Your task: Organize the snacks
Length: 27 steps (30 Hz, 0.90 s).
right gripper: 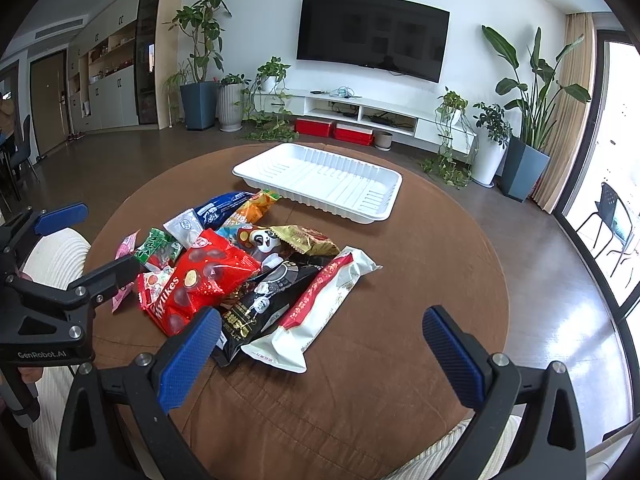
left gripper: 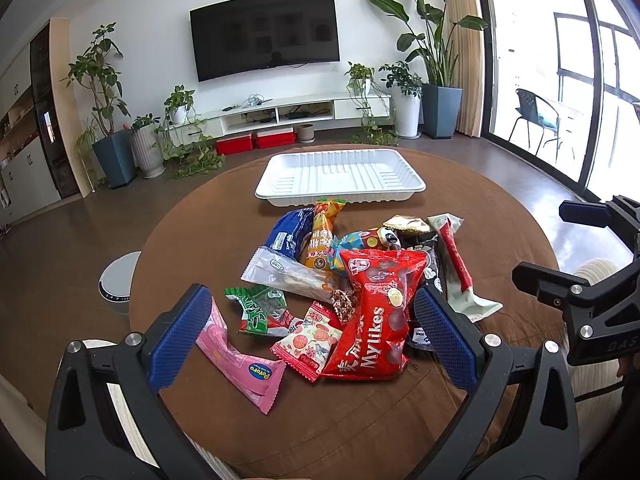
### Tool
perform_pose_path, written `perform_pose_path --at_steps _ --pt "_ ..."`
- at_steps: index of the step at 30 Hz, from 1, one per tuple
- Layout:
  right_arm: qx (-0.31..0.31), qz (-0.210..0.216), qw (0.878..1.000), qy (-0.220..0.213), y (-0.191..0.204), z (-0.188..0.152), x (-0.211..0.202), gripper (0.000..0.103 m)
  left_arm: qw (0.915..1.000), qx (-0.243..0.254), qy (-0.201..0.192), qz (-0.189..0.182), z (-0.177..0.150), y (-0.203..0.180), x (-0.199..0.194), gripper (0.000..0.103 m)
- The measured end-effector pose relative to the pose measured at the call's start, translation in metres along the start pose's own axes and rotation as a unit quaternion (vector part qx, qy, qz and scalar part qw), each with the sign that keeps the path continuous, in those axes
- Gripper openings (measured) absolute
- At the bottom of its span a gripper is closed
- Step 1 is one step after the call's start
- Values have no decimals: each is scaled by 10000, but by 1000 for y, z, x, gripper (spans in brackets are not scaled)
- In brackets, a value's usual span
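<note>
White tray [left gripper: 340, 196] beyond snack heap [left gripper: 352, 280]

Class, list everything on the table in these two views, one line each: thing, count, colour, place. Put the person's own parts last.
Ribbed plastic tray: one, white, far side of table.
Mylikes snack bag: one, red, front of pile.
Long stick wrapper: one, white and red, right edge of pile.
Pink wrapper: one, left edge of pile.
Round table: one, brown cover.
Left claw: one, black with blue pads, open.
Right claw: one, same colours, open.
</note>
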State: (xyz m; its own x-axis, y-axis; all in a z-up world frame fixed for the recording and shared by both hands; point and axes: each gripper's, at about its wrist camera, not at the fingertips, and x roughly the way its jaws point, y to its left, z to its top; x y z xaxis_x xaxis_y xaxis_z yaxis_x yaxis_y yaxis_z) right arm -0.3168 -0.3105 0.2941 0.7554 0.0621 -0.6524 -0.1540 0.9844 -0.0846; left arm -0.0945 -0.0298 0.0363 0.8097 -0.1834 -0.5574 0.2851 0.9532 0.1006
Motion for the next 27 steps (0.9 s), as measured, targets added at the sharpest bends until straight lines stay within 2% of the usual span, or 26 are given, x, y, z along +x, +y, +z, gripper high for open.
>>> perform_pose_path --at_steps 16,23,27 --pt "60 76 9999 60 -1 -2 4 103 9999 -33 103 9 -4 7 2 103" --pt "367 385 9978 393 -8 -7 27 103 9984 -384 402 100 -10 31 19 103" --pt "457 413 9965 558 -10 -6 42 103 9956 -710 598 164 -14 46 30 103"
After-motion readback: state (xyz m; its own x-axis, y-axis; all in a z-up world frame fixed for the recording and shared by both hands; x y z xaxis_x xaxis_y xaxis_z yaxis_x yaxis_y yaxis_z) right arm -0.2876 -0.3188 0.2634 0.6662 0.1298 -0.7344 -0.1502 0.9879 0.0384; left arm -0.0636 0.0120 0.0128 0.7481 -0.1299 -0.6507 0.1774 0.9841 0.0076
